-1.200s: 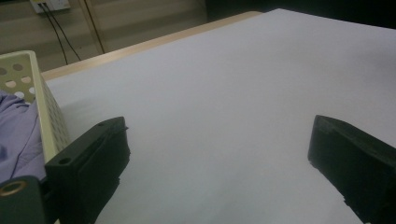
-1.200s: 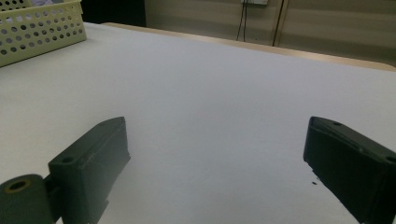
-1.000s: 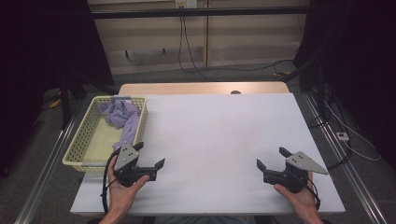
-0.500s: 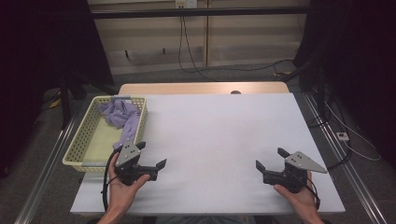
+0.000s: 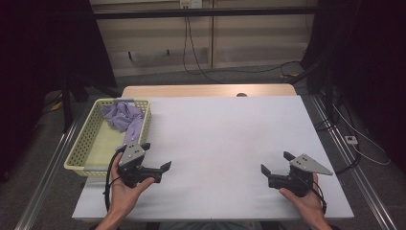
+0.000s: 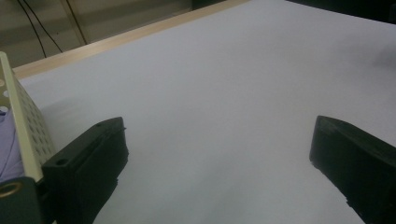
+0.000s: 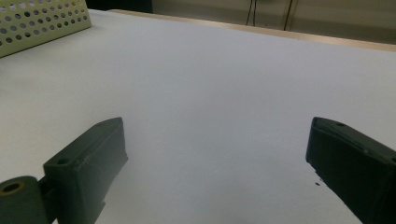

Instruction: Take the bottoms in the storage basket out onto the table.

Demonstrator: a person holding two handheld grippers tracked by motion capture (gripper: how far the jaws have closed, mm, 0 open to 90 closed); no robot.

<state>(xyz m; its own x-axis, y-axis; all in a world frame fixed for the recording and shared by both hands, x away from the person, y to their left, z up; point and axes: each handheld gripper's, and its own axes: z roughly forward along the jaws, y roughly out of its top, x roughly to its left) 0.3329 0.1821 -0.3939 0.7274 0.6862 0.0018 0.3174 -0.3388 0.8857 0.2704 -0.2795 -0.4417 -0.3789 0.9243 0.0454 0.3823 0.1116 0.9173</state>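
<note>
1. Covering most of the frame, the white table (image 5: 225, 143) lies bare.
2. At middle left, the yellow basket (image 5: 84, 143) holds a purple cloth (image 5: 125, 120), likely the thing to fetch.
3. Left gripper (image 5: 155, 158) and right gripper (image 5: 275, 165) gape wide, holding nothing; approach the cloth from above.

1. A lab or recording room is suggested: the white-covered surface (image 5: 230, 139) is set on a bare concrete floor (image 5: 201, 76).
2. Loose black cables (image 5: 191, 43) are seen hanging from a wall outlet (image 5: 187, 4).
3. Dark curtains (image 5: 368, 62) are drawn at both sides, and metal rails (image 5: 45, 177) are laid alongside.
</note>
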